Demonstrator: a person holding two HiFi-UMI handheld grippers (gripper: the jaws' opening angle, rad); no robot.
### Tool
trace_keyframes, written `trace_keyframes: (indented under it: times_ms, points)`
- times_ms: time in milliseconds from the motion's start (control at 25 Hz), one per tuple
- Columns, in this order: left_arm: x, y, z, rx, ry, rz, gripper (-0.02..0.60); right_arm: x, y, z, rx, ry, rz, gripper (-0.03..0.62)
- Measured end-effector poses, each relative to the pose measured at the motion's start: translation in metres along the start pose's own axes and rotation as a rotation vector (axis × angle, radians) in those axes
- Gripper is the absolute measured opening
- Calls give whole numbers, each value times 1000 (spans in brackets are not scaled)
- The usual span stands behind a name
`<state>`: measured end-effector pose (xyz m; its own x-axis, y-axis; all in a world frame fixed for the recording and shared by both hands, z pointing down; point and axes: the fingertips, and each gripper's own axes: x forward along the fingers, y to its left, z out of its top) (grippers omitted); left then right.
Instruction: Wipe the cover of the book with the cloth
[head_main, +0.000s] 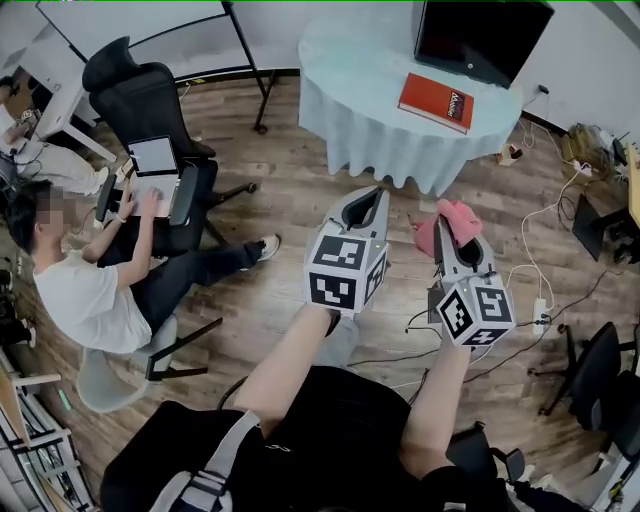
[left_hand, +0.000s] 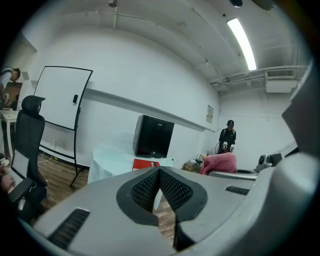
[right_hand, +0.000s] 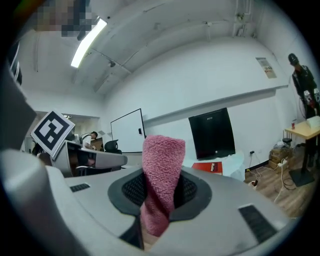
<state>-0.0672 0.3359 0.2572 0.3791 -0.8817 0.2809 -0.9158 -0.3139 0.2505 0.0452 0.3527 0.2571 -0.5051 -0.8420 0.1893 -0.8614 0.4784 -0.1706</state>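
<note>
You are holding both grippers out in front of you over the wooden floor (head_main: 300, 215), short of the round table (head_main: 345, 95) with its pale tablecloth. Your right gripper (right_hand: 160, 192) is clamping a pink terry cloth (right_hand: 161, 172) between its jaws; the cloth is standing up out of the pads as a folded wad and hanging a little below them. Your left gripper (left_hand: 160, 174) is carrying nothing, its ribbed pads (left_hand: 176, 190) pressing together at the tips with no gap between them. In the head view the two grippers are sitting side by side, near each other but not touching. The red book (head_main: 437, 101) is lying flat and closed on the table, cover up, near the table's right edge and just in front of a black monitor (head_main: 480, 35); it is well apart from both grippers, and the cloth is not touching it. To your left a seated person (head_main: 95, 290) is working at a laptop (head_main: 158, 170) resting on a black office chair (head_main: 140, 95). A whiteboard (left_hand: 62, 97) is standing against the far wall, and another person (left_hand: 228, 136) is standing farther back in the room.
</note>
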Motion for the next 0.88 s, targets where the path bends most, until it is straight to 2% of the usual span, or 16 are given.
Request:
trace_keyframes:
  times_ms: [160,320,480,600,680,880]
  points:
    - [45,36,15,-25,20,8,14,51,-6,14,-23,2,16,95]
    - [79,45,37,-19,7,-36,14,81,-30,34,-29,-12,-46,95]
    - [102,59,58,-22,-7,-48,14,99,-35,49,-92,-24,-35,95]
    - [109,61,90,7,-62,-69,14,100,-72,72,-73,-57,-128,95]
    - [111,71,109,-9,-108,-67,14,101,-87,91,-75,-87,-169,95]
    - [129,106,95,-79,-49,-10,15,127,-81,94,-117,-57,-109,95]
